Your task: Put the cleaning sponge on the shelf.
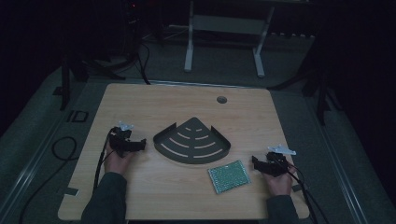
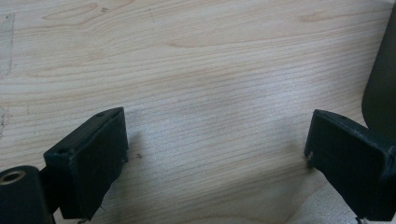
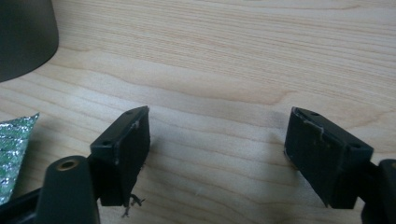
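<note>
Green and silvery, the small perforated board (image 1: 229,176) lies flat on the bench (image 1: 140,107) near its front edge, just below the dark fan-shaped tray (image 1: 192,141) and apart from it. My right gripper (image 1: 256,162) rests on the wood just to the right of the board, not touching it; in the right gripper view its two black fingers (image 3: 122,144) stand wide apart with bare wood grain between them, a corner of the board (image 3: 11,151) showing at the left edge and the tray's dark rim (image 3: 25,35) in the upper left corner. My left gripper (image 1: 141,144) sits on the other side of the tray, close to its left rim, held in my left hand (image 1: 117,161). In the left gripper view its fingers (image 2: 95,154) are spread just as wide over empty wood, with the tray's edge (image 2: 380,88) at the far right. Cables trail from both grippers toward the front of the bench.
</note>
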### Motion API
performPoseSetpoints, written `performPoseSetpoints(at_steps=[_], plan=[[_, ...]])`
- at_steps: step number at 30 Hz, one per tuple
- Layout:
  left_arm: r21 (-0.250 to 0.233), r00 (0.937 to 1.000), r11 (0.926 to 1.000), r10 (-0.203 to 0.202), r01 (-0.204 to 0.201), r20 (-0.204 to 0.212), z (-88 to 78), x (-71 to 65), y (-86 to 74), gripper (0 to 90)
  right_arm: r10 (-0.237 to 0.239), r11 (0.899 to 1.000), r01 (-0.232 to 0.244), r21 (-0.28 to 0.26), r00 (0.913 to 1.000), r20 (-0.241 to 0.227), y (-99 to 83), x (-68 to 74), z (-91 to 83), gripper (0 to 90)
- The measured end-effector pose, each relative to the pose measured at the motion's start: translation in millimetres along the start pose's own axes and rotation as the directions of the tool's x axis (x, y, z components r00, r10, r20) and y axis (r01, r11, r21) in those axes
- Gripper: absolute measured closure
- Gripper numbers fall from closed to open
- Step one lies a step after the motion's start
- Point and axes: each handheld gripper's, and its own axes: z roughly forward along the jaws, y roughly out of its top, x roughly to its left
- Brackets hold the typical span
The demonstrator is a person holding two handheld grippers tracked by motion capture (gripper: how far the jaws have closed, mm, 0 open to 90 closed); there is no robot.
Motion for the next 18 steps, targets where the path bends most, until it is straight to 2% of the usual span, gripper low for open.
performPoseSetpoints(at_steps=[1,2,3,4,5,6,7,8,9,10,11,12,13,14,16,18], plan=[[0.000,1.0000,1.0000,0.000,0.000,0.000,0.0,0.0,0.0,6.5,0.000,1.000,0.000,0.000,1.0000,0.000,0.0,0.0,0.0,24.7],[0.000,1.0000,1.0000,0.000,0.000,0.000,0.0,0.0,0.0,6.5,-0.002,1.000,0.002,0.001,1.0000,-0.002,0.3,-0.9,-0.7,28.9],[0.000,1.0000,1.0000,0.000,0.000,0.000,0.0,0.0,0.0,6.5,0.014,1.000,-0.014,-0.015,0.9995,-0.028,0.7,-3.9,-4.4,35.4],[0.000,1.0000,1.0000,0.000,0.000,0.000,0.0,0.0,0.0,6.5,0.014,1.000,-0.014,-0.015,0.9995,-0.028,0.7,-3.9,-4.4,35.4],[0.000,1.0000,1.0000,0.000,0.000,0.000,0.0,0.0,0.0,6.5,0.010,0.999,-0.014,-0.051,0.9982,-0.059,2.4,-5.0,-11.7,44.0],[0.000,1.0000,1.0000,0.000,0.000,0.000,0.0,0.0,0.0,6.5,0.010,0.999,-0.014,-0.051,0.9982,-0.059,2.4,-5.0,-11.7,44.0],[0.000,1.0000,1.0000,0.000,0.000,0.000,0.0,0.0,0.0,6.5,0.004,0.997,-0.009,-0.072,0.9975,-0.071,3.5,-4.9,-16.3,47.7],[0.000,1.0000,1.0000,0.000,0.000,0.000,0.0,0.0,0.0,6.5,-0.012,0.995,0.002,-0.103,0.9957,-0.092,6.3,-2.7,-26.6,55.5],[0.000,1.0000,1.0000,0.000,0.000,0.000,0.0,0.0,0.0,6.5,-0.012,0.995,0.002,-0.103,0.9957,-0.092,6.3,-2.7,-26.6,55.5],[0.000,1.0000,1.0000,0.000,0.000,0.000,0.0,-0.1,0.0,6.5,-0.024,0.993,0.012,-0.115,0.9945,-0.102,7.2,-1.4,-29.6,59.4],[0.000,1.0000,1.0000,0.000,0.000,0.000,0.0,-0.1,0.0,6.5,-0.042,0.992,0.028,-0.127,0.9926,-0.114,8.6,1.3,-33.8,64.4],[0.000,1.0000,1.0000,0.000,0.000,0.000,0.0,-0.1,0.0,6.5,-0.096,0.987,0.076,-0.140,0.9856,-0.140,11.9,8.8,-40.8,72.9],[0.000,1.0000,1.0000,0.000,0.000,0.000,0.0,-0.1,0.0,6.5,-0.110,0.986,0.090,-0.140,0.9837,-0.143,12.8,11.2,-42.3,77.3],[0.000,1.0000,1.0000,0.000,0.000,0.000,0.0,-0.1,0.0,6.5,-0.140,0.983,0.119,-0.139,0.9780,-0.154,15.0,17.2,-45.2,84.5],[0.000,1.0000,1.0000,0.000,0.000,0.000,0.0,0.0,0.0,6.5,-0.172,0.980,0.153,-0.125,0.9729,-0.155,18.7,26.1,-47.4,89.6],[0.000,1.0000,1.0000,0.000,0.000,0.000,0.0,0.0,0.0,6.5,-0.216,0.973,0.196,-0.124,0.9597,-0.180,22.4,37.2,-49.4,89.9]])
